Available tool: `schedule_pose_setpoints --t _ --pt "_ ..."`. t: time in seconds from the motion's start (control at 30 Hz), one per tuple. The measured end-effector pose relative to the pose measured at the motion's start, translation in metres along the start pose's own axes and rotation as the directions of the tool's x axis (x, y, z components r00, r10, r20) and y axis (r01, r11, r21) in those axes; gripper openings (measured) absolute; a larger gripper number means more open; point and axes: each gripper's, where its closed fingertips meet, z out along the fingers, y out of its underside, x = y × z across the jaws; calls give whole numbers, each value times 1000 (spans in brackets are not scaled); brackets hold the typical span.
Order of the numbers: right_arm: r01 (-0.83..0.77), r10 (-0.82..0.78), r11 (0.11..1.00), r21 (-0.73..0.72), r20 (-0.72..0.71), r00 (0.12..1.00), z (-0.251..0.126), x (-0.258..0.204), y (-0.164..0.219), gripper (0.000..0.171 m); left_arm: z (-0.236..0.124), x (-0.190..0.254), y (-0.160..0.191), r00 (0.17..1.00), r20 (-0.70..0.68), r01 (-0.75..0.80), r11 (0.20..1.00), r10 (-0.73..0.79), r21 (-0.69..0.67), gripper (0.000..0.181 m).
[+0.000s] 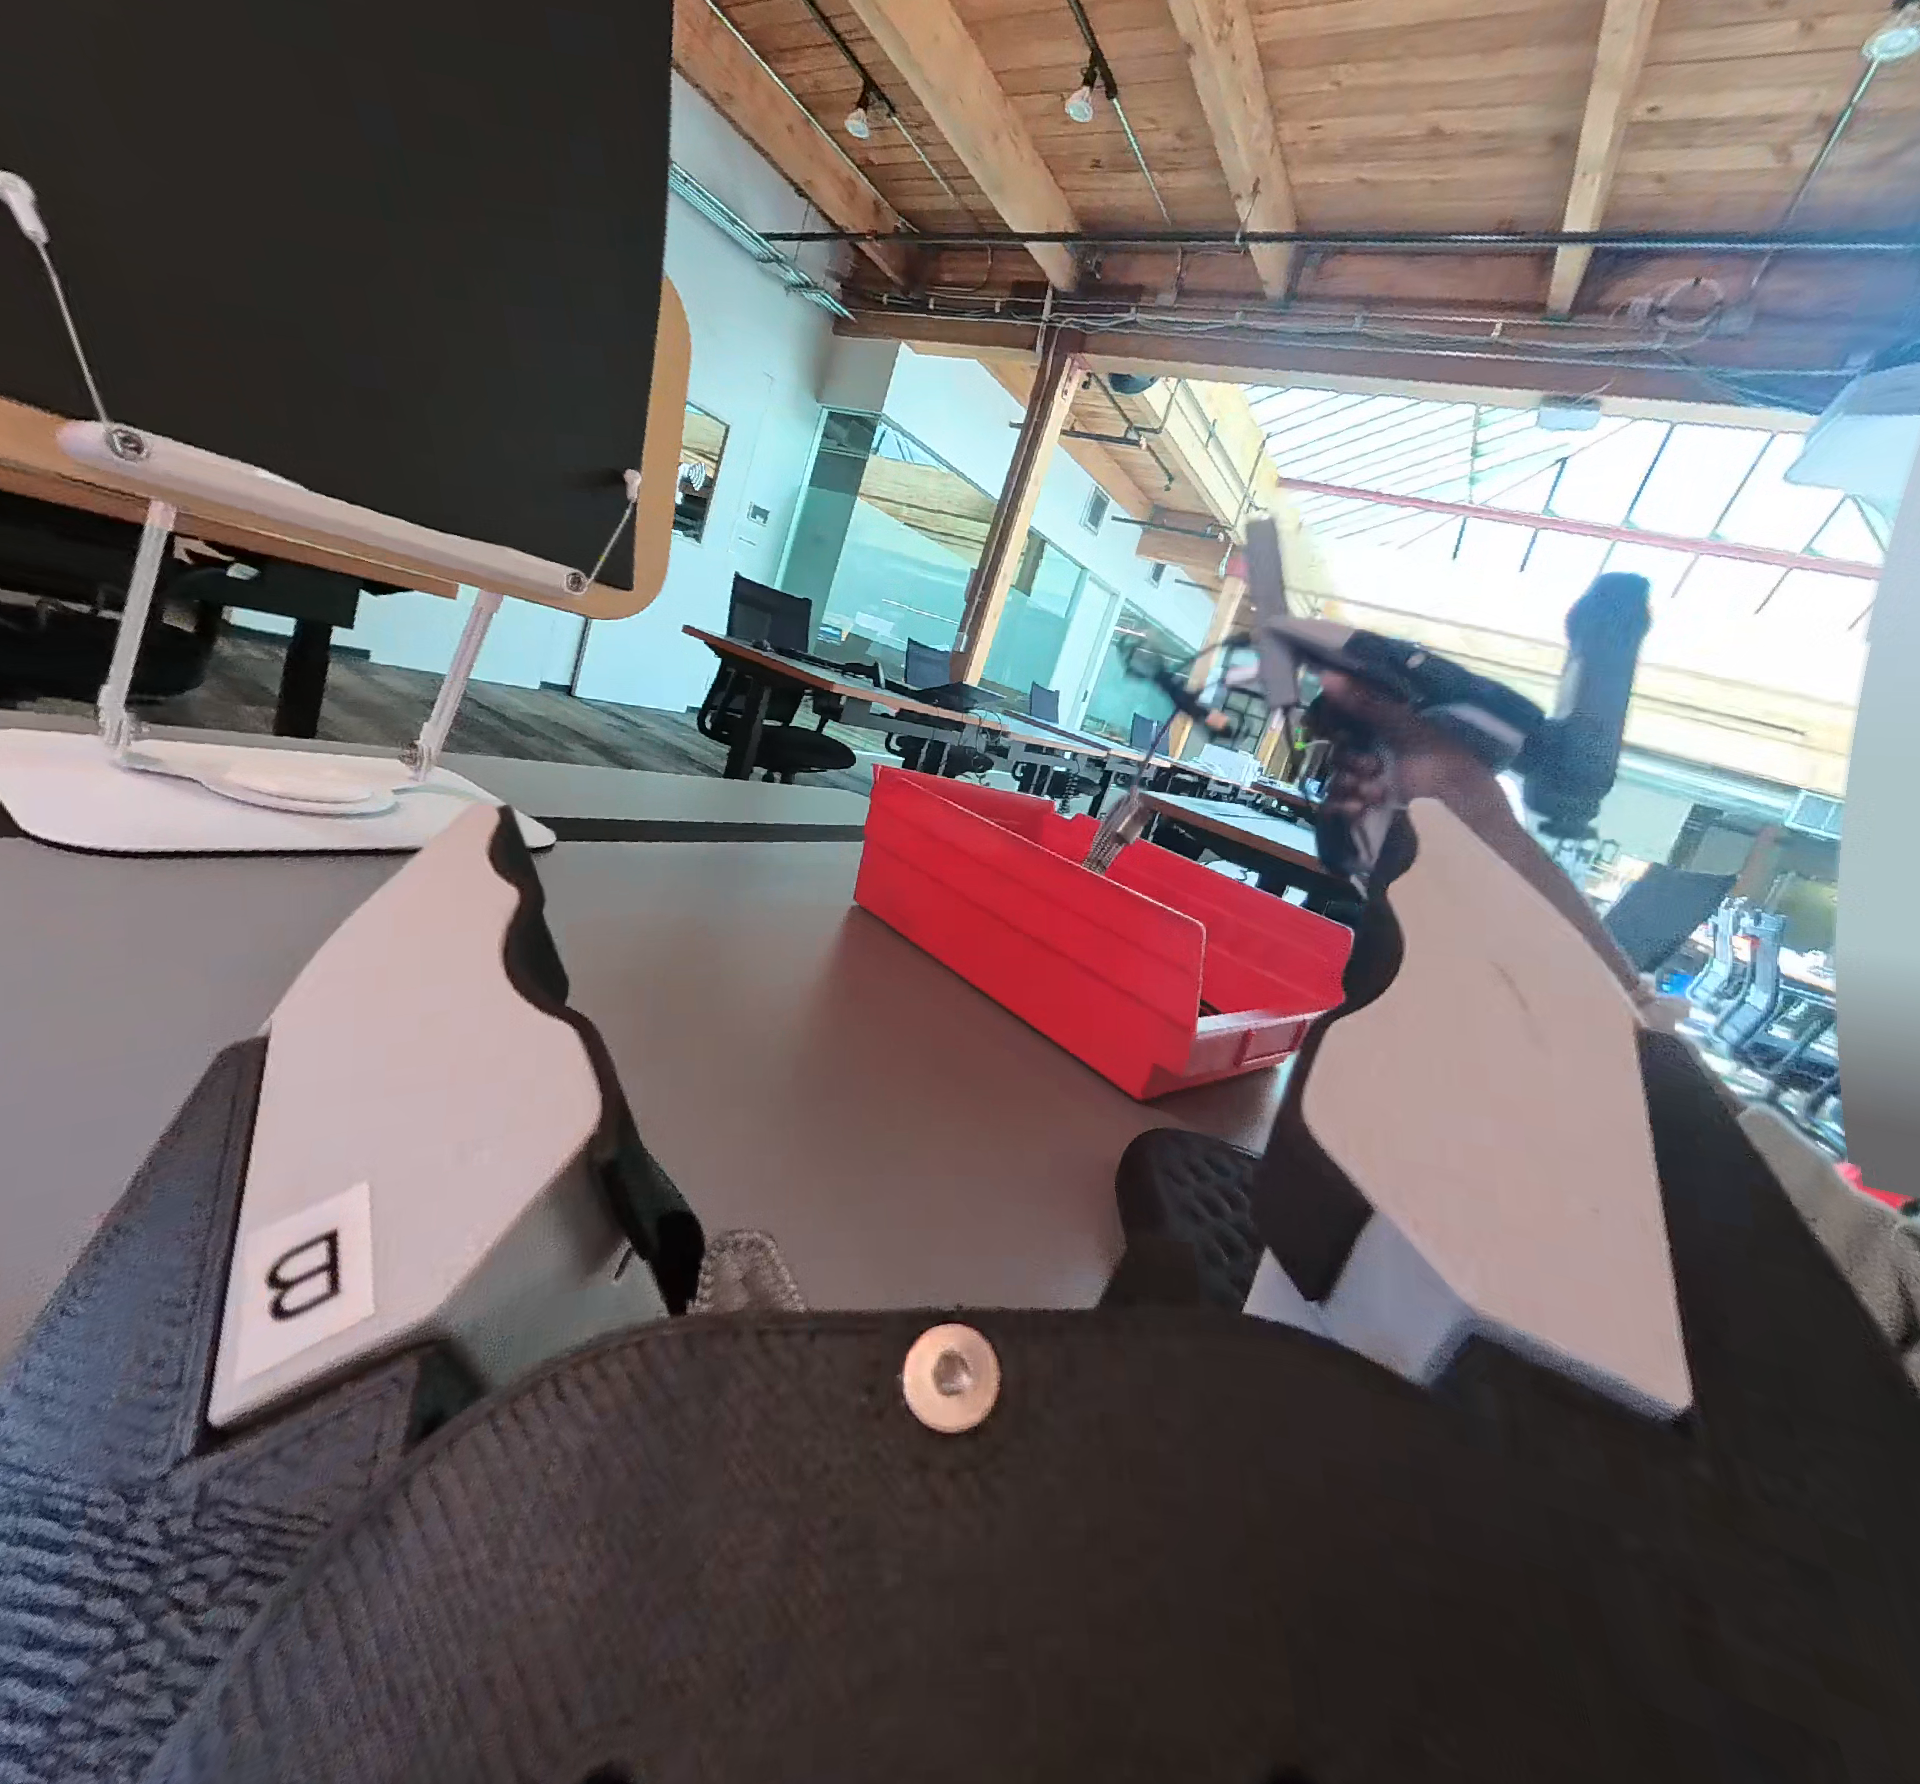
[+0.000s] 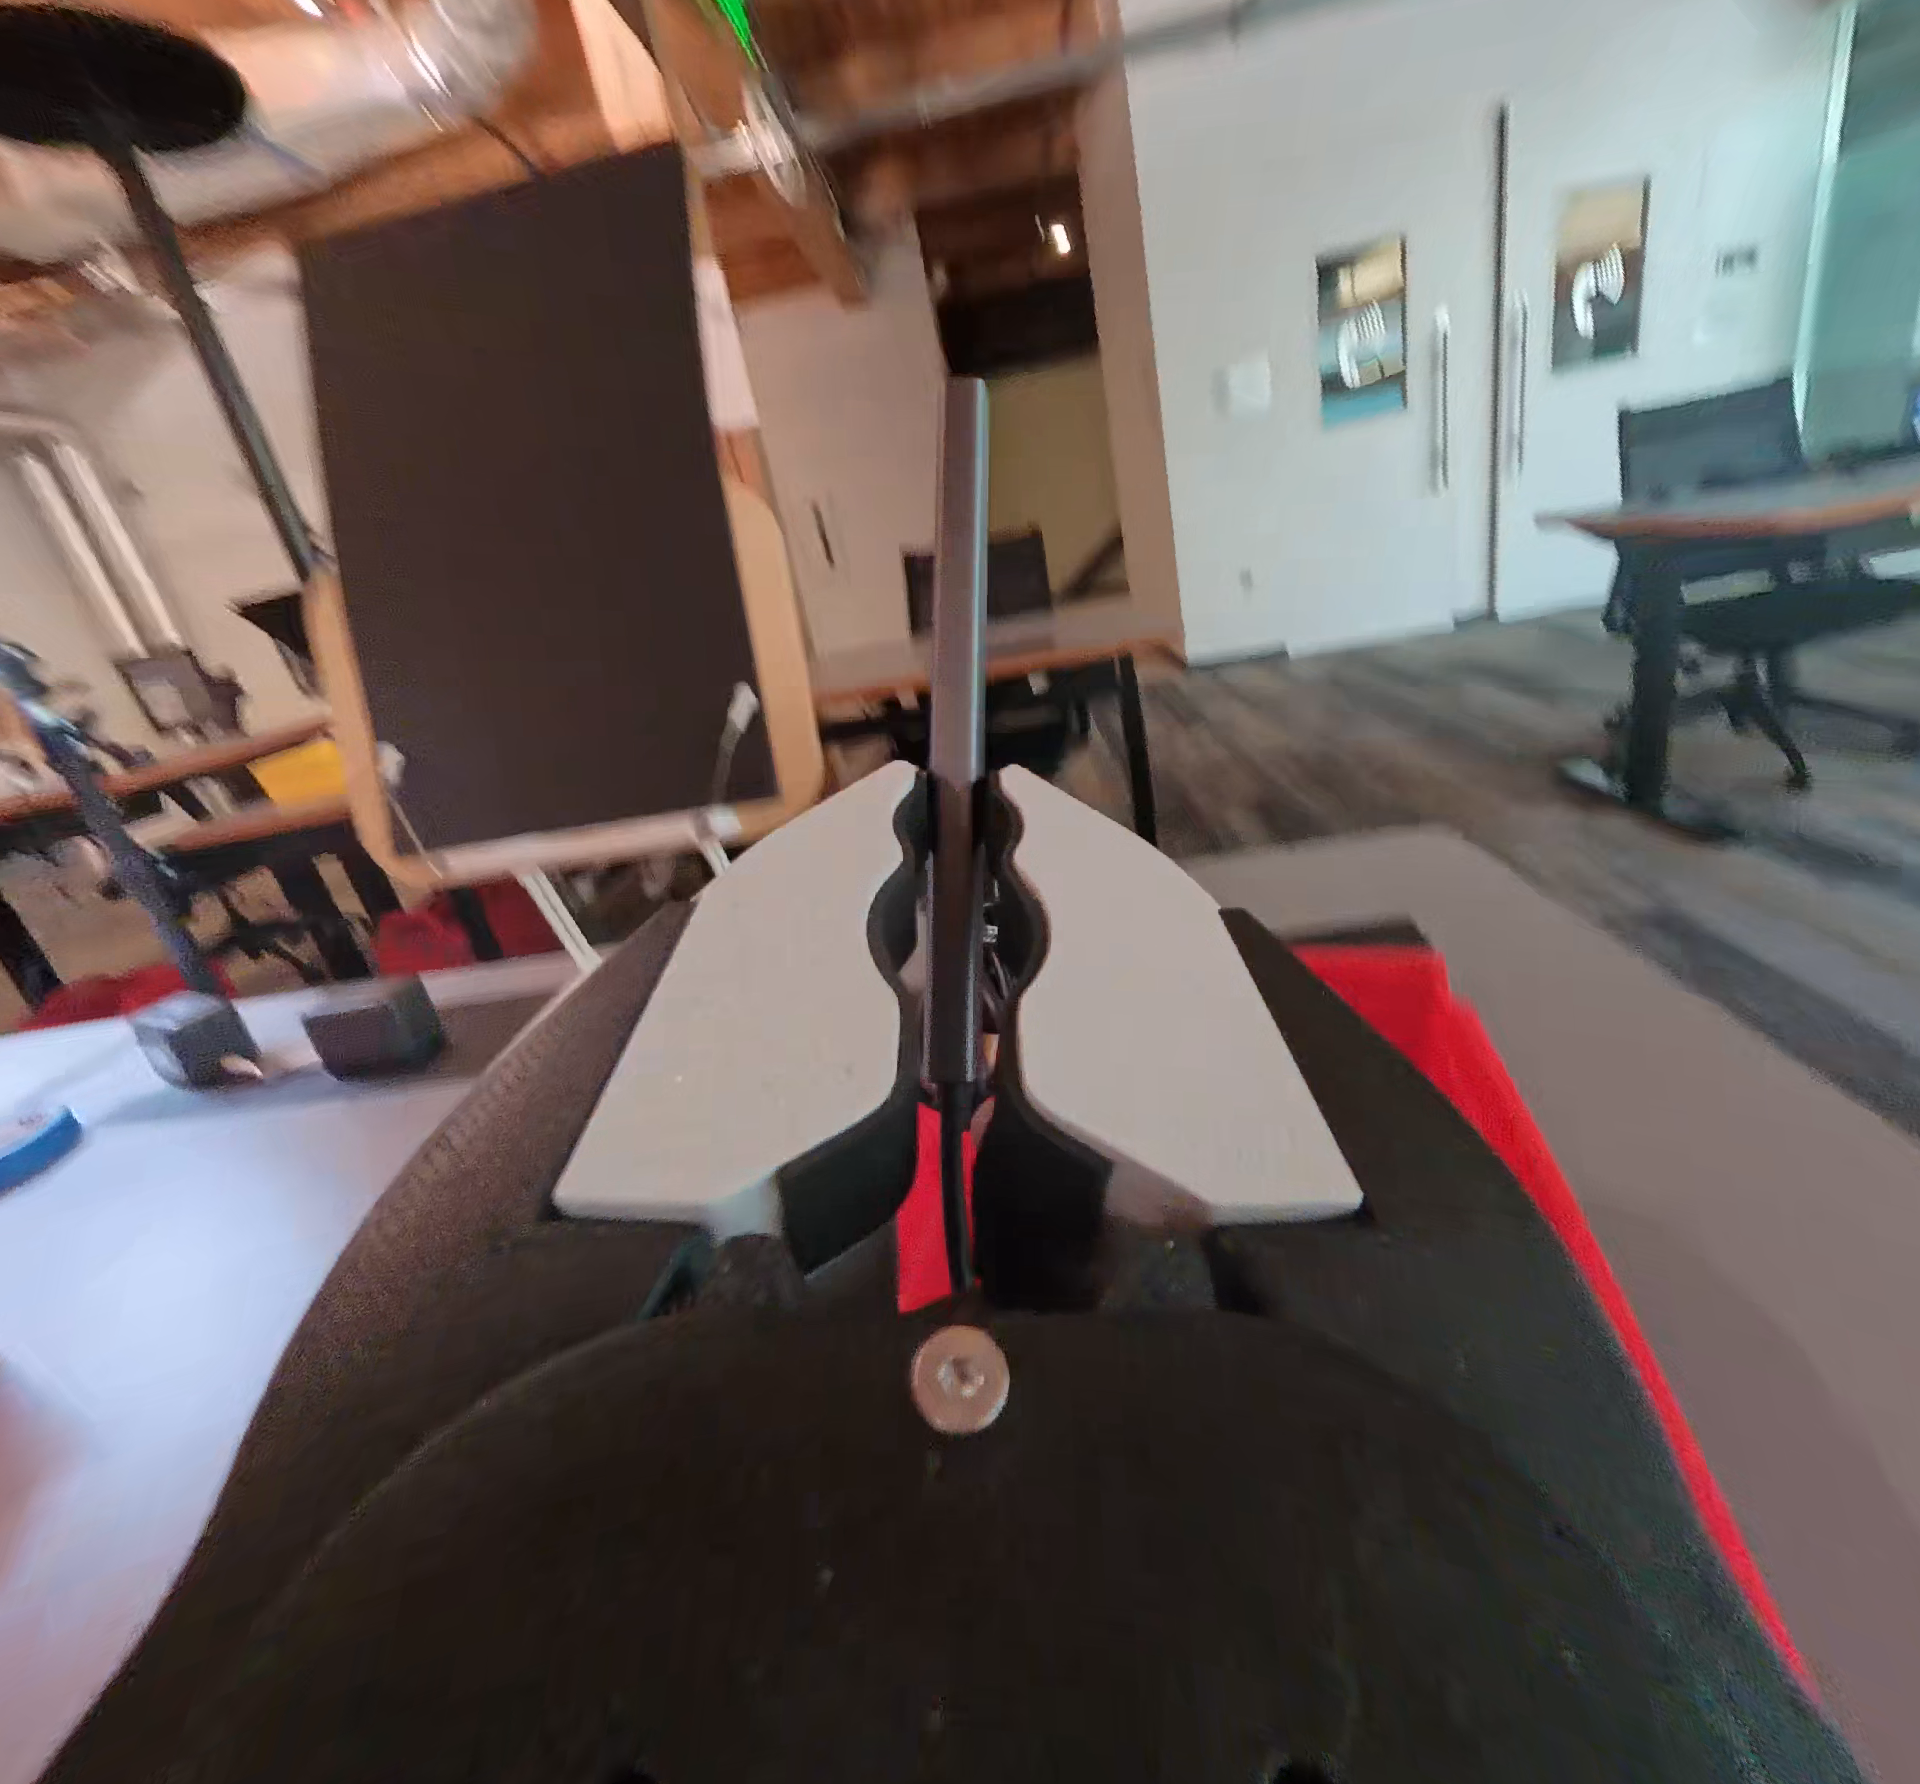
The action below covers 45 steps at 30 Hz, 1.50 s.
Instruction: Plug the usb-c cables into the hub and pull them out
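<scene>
Where bin [image 1: 1049, 934] sits; stand [image 1: 260, 778] near

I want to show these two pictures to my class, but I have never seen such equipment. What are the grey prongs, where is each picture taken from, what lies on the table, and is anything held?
Each picture comes from a camera on a hand-held two-finger gripper, looking along its grey fingers. In the left wrist view, the left gripper is open and empty above a dark table, where a red bin sits. In the right wrist view, the right gripper is shut on a slim grey hub, its black cable trailing back. The picture is blurred.
</scene>
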Motion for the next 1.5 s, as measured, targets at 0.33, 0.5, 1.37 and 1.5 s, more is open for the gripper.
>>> schedule_pose_setpoints --t 0.33,0.5,1.37,1.5 --pt "12 3 949 -315 45 999 9 -4 94 124 4 0 17 998 17 -55 993 57 -106 145" --pt "-71 83 996 -54 263 961 -12 -62 40 145 4 4 17 1000 -12 -29 995 27 -99 145" --pt "418 -443 763 -494 72 894 -61 -79 191 91 -28 33 -14 982 -187 -16 994 36 110 124" --pt "475 -544 676 -563 53 837 -51 -69 203 41 -29 31 -16 982 -187 31 993 -9 114 115"
